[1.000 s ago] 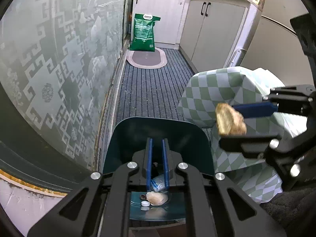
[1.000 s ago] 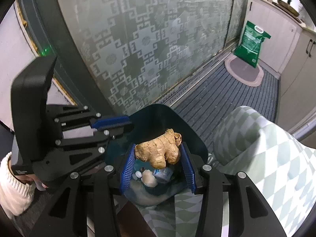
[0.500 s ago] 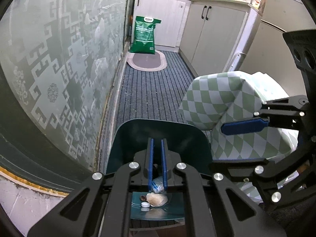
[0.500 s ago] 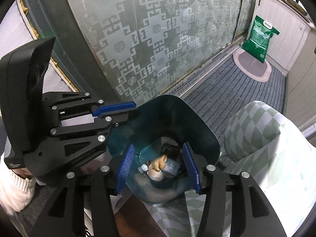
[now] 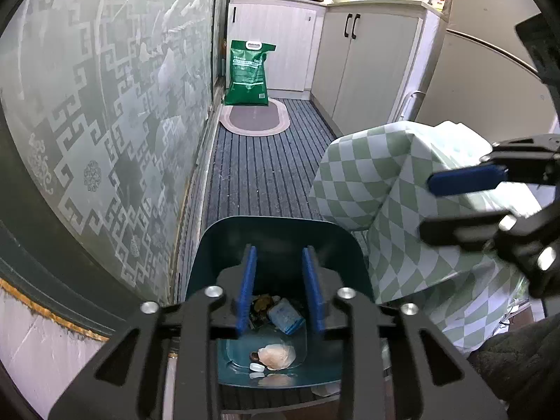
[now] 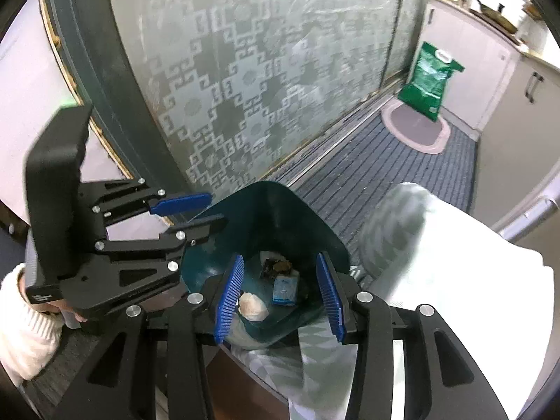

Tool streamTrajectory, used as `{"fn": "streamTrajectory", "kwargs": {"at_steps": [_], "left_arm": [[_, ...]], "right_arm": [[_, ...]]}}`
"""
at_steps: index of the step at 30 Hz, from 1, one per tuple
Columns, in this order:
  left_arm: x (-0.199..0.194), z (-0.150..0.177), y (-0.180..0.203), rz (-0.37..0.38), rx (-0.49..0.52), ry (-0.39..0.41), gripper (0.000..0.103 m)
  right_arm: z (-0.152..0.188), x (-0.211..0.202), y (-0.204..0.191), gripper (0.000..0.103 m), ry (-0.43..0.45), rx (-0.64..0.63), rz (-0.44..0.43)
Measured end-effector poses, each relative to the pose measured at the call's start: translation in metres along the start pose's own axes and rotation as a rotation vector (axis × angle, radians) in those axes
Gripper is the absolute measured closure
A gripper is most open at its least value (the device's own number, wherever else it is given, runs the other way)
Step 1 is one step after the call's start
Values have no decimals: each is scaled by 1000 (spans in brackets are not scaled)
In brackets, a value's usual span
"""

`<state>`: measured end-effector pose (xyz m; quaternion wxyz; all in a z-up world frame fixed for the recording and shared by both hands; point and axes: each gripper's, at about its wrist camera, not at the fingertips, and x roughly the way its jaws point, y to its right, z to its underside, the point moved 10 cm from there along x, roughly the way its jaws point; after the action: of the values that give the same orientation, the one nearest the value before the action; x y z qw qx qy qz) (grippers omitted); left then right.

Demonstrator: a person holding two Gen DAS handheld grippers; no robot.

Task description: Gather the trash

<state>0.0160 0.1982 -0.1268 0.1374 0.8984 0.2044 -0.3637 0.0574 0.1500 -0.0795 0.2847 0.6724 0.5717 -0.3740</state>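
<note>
My left gripper (image 5: pixel 280 290): tilted down over the teal bin (image 5: pixel 280 234), jaws apart with nothing between them; they have just been opening, where a second ago they were pinched shut.
My right gripper (image 6: pixel 281 297): angled steeply down over the same bin, jaws parted and empty; they have just been closing a little.
My left hand (image 6: pixel 61 309): white sleeve (image 6: pixel 21 329) at the wrist, wrapped round the handle.
Ginger (image 6: pixel 252 306): lying in the bottom of the bin; a second ago I had it clamped in the right gripper.
Other trash: blue packet (image 5: pixel 285 316) and white cap (image 5: pixel 257 367) beside the ginger in the bin.
Bin: on the striped mat (image 5: pixel 262 171), just beside the green checked cloth (image 5: pixel 371 182).
</note>
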Motion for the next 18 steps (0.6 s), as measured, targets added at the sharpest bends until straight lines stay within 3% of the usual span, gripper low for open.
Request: {"fn": "streamTrajectory", "kwargs": {"at_steps": [2, 6, 7, 8, 10, 18], "left_arm": [[-3, 1, 4, -5, 15, 15, 57], [-8, 2, 13, -18, 52, 41, 34], [-10, 1, 15, -17, 62, 52, 22], [-11, 0, 17, -19, 65, 63, 10], [-17, -3, 22, -17, 68, 93, 6], [-23, -4, 30, -27, 35, 84, 3]], "right_arm": [[4, -12, 7, 56, 20, 19, 24], [13, -36, 18, 31, 73, 71, 53], [16, -44, 23, 26, 91, 89, 67], [17, -48, 26, 13, 101, 100, 82], [23, -61, 36, 3, 130, 112, 156], [43, -95, 58, 3, 190, 219, 185]]}}
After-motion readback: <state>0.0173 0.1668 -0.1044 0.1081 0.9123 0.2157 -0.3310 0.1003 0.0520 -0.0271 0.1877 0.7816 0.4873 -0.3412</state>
